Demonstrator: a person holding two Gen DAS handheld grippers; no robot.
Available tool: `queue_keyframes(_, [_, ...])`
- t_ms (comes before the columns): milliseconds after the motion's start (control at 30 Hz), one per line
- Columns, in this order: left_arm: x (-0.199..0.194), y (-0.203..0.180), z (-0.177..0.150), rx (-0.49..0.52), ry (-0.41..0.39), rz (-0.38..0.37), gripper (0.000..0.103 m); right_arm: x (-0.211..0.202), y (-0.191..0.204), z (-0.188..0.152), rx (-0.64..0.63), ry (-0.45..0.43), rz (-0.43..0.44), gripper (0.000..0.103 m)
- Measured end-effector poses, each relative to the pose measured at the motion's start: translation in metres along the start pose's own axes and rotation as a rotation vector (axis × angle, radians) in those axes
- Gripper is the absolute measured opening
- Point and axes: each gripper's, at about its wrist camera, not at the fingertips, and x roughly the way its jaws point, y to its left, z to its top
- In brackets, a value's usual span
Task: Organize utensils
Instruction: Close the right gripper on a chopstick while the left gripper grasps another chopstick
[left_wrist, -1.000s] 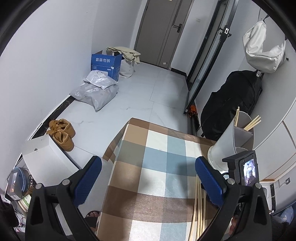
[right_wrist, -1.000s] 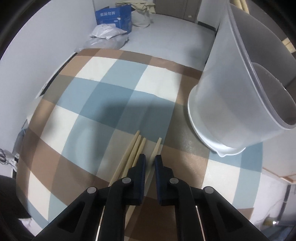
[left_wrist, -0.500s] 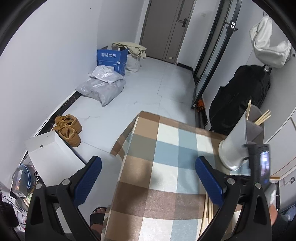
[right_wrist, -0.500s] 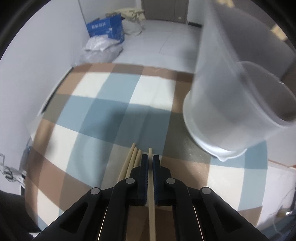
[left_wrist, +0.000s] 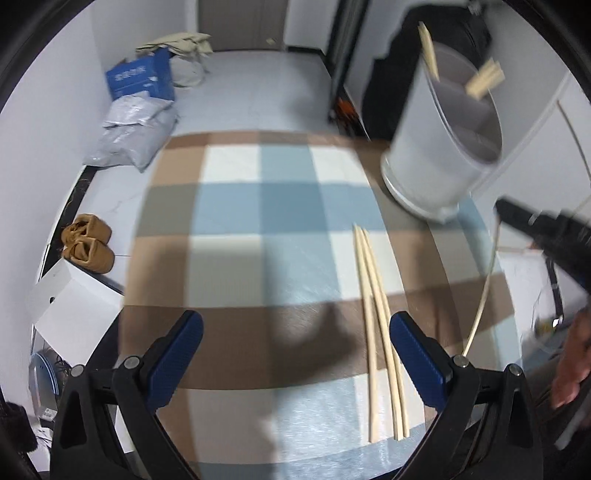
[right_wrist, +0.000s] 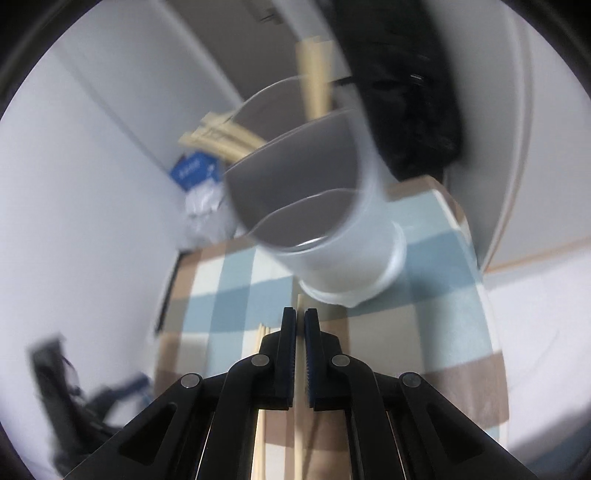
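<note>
Right gripper (right_wrist: 299, 317) clamped on one chopstick (right_wrist: 300, 302), holder (right_wrist: 332, 229) just beyond. Left gripper (left_wrist: 295, 343) wide open, empty; three chopsticks (left_wrist: 376, 321) near its right finger.

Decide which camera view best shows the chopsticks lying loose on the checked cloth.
The left wrist view shows them best: the chopsticks lie side by side in full length, sharp against the checked cloth. The right wrist view is blurred and shows only their tips beside its own fingers.

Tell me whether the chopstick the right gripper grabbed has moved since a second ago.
Yes. The chopstick has left the pair on the cloth and risen toward the holder, clamped in the right gripper.
</note>
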Motion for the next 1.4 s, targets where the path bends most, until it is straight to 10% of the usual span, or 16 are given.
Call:
queue_keyframes(333, [0.024, -0.016, -0.009, 0.039, 0.164, 0.066, 0.098, -0.030, -0.052, 0.000, 0.137, -0.081, 0.079, 0.004])
queue_keyframes(733, [0.030, -0.011, -0.002, 0.035, 0.177, 0.159, 0.093, -0.054, -0.047, -0.004, 0.031, -0.159, 0.081, 0.004])
queue_keyframes(1200, [0.043, -0.038, 0.026, 0.117, 0.184, 0.138, 0.062, -0.050, -0.047, -0.006, 0.018, -0.174, 0.037, 0.004])
queue_keyframes(1400, [0.041, -0.045, 0.029, 0.143, 0.188, 0.089, 0.020, -0.051, -0.046, -0.002, 0.030, -0.178, 0.057, 0.004])
